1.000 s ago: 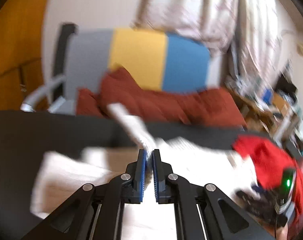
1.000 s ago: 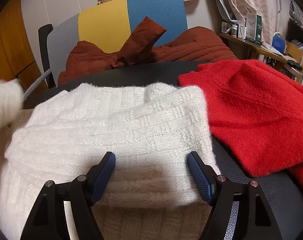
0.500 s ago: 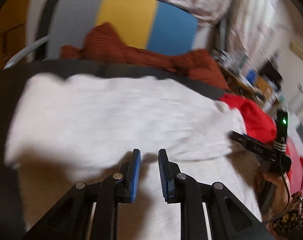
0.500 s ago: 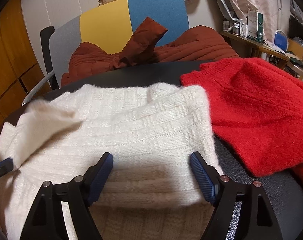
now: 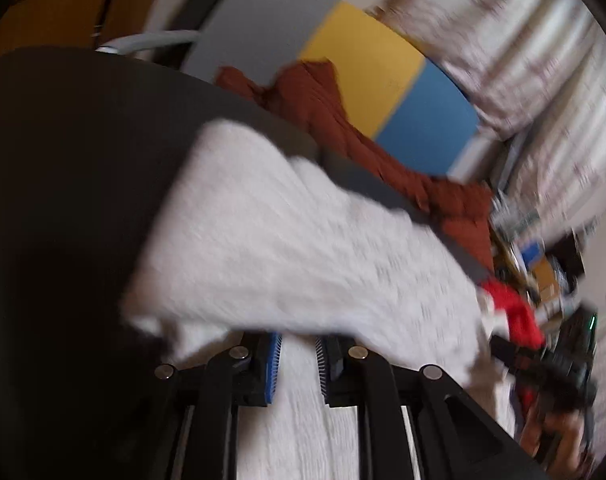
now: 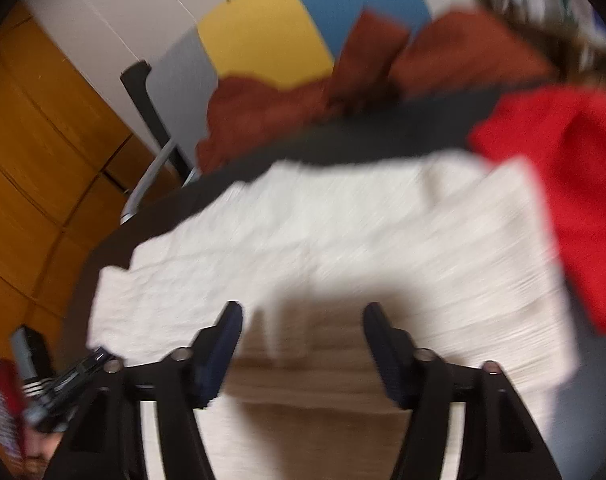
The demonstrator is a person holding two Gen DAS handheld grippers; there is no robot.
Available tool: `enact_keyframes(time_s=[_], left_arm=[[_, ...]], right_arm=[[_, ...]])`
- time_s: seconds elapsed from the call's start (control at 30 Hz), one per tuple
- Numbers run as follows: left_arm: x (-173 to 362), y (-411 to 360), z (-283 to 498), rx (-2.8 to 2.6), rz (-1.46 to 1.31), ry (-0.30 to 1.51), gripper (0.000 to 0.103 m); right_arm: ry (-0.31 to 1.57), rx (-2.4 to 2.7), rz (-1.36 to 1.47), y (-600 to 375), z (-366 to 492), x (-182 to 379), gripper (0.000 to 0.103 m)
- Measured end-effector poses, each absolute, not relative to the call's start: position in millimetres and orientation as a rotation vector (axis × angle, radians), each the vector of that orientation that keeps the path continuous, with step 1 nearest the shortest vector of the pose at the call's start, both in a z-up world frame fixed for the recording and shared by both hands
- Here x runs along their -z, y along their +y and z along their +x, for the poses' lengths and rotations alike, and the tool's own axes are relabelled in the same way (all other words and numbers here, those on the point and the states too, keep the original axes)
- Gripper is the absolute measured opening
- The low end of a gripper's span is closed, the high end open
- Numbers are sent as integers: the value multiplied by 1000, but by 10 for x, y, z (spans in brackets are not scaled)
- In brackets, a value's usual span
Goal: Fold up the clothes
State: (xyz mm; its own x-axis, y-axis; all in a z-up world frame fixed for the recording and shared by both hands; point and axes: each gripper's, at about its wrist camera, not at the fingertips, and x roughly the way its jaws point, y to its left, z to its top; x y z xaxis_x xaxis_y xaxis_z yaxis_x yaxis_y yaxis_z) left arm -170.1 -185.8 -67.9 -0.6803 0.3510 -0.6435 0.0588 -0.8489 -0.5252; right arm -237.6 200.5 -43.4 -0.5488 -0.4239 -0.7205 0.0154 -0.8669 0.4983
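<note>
A white knit sweater (image 6: 343,232) lies part folded on the dark round table (image 6: 383,136); it also shows in the left wrist view (image 5: 303,248). My left gripper (image 5: 297,344) hovers at its near edge, jaws slightly apart and empty, tips partly hidden under a fold. My right gripper (image 6: 303,316) is wide open and empty just above the sweater's near part. A red sweater (image 6: 563,184) lies on the table to the right, touching the white one. Both views are blurred.
A chair with a grey, yellow and blue back (image 6: 271,28) stands behind the table, a rust-brown quilted jacket (image 6: 343,92) draped on it. Wooden cabinets (image 6: 35,152) are at left. A cluttered shelf (image 5: 543,264) is at right.
My left gripper let go of the white sleeve, opened slightly and swung left and down over the sweater. The sleeve now lies folded across the body. My right gripper stayed open and tilted.
</note>
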Motion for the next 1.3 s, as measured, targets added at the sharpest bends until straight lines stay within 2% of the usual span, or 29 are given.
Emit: enact_keyframes(time_s=[0.07, 0.1, 0.13, 0.17, 0.2, 0.3, 0.4, 0.57, 0.63, 0.77, 0.87, 1.0, 1.1, 1.3], left_arm=[[681, -1953, -1735, -2645, -1138, -877, 16], [703, -1989, -1733, -2656, -1121, -884, 17], [726, -2025, -1732, -2666, -1103, -891, 17], [750, -2061, -1729, -2674, -1085, -900, 17], [800, -2098, -1716, -2655, -1070, -938, 17], [860, -2207, -1653, -2647, -1019, -1036, 17], [914, -2202, -1684, -2647, -1034, -1057, 17], [957, -2262, -1709, -2612, -1022, -1125, 17], [919, -2308, -1683, -2623, -1034, -1148, 17], [770, -2321, -1427, -2618, -1027, -1166, 17], [650, -2286, -1184, -2709, -1068, -1089, 17], [414, -2129, -1311, -2783, -958, -984, 17], [272, -1853, -1704, -2785, -951, -831, 19], [421, -1497, -2521, -2893, -1236, -407, 18]], right_arm=[[-684, 2454, 1354, 1925, -2436, 514, 50], [-689, 2459, 1358, 1886, -2455, 540, 45], [-681, 2465, 1360, 1849, -2469, 544, 37], [-650, 2472, 1357, 1817, -2475, 513, 10], [-619, 2480, 1354, 1786, -2480, 482, 7], [-514, 2605, 1244, 1793, -2429, 249, 7], [-432, 2728, 1189, 1852, -2405, 129, 7], [-482, 2671, 1289, 1911, -2448, 471, 7], [-479, 2678, 1253, 1924, -2405, 553, 8], [-589, 2663, 1179, 2055, -2356, 682, 8], [-619, 2658, 1156, 2070, -2375, 710, 8], [-613, 2667, 1142, 2054, -2382, 721, 8], [-603, 2671, 1140, 2033, -2394, 711, 8], [-621, 2663, 1131, 2057, -2393, 736, 8]])
